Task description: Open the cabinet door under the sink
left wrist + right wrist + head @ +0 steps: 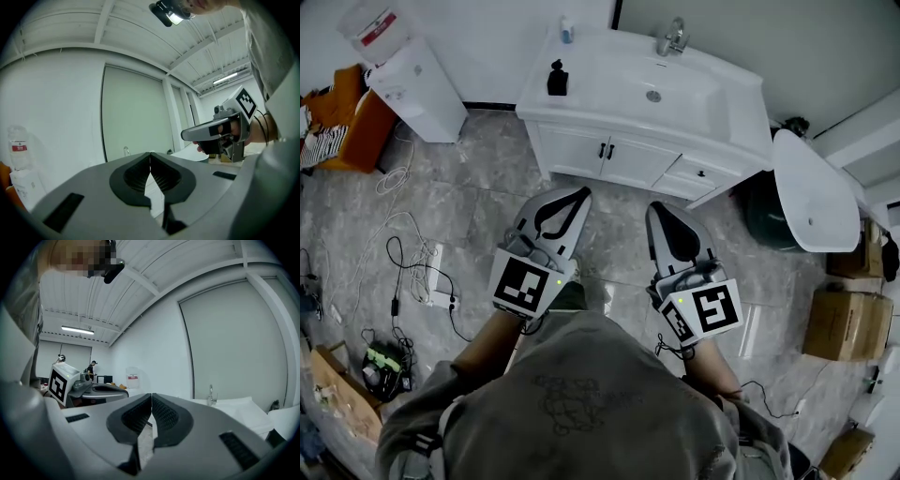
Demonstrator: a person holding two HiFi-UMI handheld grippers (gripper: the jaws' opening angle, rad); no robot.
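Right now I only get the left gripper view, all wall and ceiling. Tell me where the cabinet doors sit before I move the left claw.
Observer: In the head view, the two doors under the sink are shut. They are just ahead of the left claw, which hangs over the floor and touches nothing.
Operator: Give me the handles.
Observer: Two black handles sit side by side where the doors meet.
Operator: Report the right claw.
Observer: The right claw is shut and empty, also short of the doors.
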